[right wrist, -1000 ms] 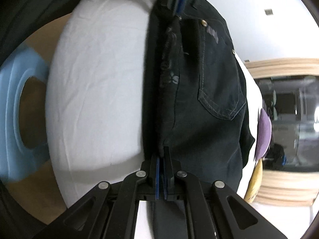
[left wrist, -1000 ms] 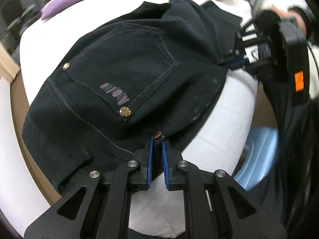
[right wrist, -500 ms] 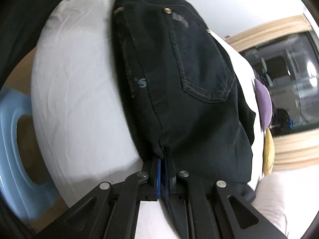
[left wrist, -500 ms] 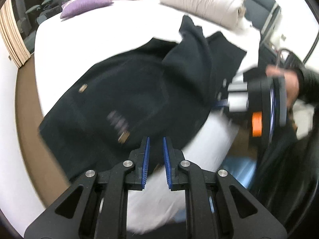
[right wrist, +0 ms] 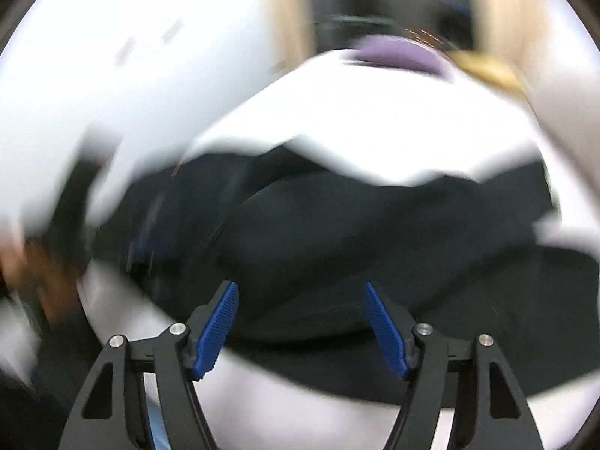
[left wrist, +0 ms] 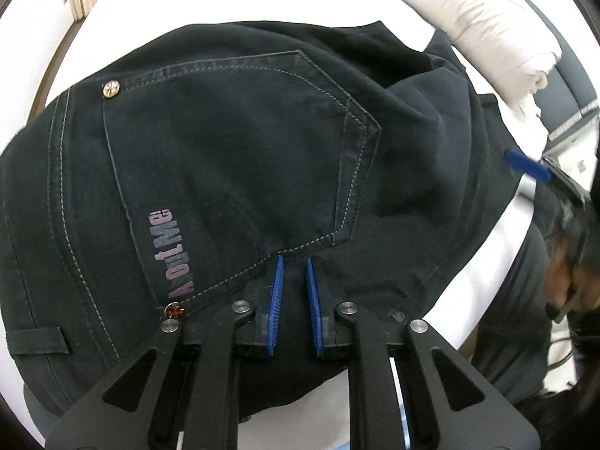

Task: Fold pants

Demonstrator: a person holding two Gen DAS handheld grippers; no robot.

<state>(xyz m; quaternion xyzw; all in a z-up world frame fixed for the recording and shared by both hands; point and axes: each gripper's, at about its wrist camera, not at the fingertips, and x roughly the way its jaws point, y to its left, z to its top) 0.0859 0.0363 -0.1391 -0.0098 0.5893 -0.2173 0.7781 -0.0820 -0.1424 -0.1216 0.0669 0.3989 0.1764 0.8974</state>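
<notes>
Black stitched denim pants (left wrist: 232, 157) lie rumpled; left gripper (left wrist: 292, 292) jaws nearly pressed together, right gripper (right wrist: 302, 322) jaws opening, empty.

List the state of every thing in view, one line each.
Black pants: lying rumpled on the white bed, back pocket up.
Left gripper: nearly shut, a slim gap between its pads, over the pants.
Right gripper: jaws opening, nothing between them.
Rolled duvet: lying rolled.
</notes>
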